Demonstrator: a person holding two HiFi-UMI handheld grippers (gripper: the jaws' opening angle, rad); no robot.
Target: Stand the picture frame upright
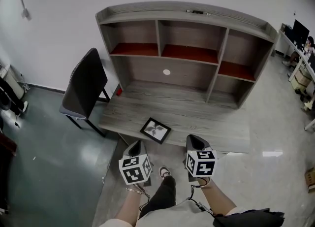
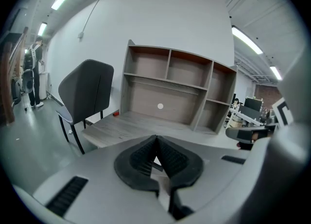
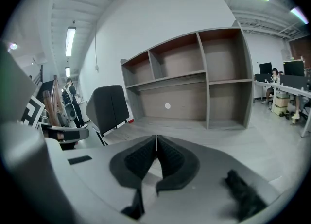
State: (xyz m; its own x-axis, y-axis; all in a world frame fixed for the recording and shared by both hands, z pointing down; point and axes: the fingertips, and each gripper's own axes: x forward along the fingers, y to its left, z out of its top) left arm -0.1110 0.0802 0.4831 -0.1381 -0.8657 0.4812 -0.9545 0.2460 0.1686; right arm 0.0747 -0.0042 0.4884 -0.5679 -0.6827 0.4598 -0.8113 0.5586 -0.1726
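You're holding the left tongs [image 1: 136, 147] pinched together, gripping nothing. The picture frame [image 1: 155, 130] is lying flat on the tabletop [image 1: 206, 122], just ahead, between both tongs, nearer the left. The right tongs [image 1: 195, 141] are sitting closed too, empty. Judging ahead: you're needing one pair opening, catching the frame's near edge, tipping it gently without sliding it off.
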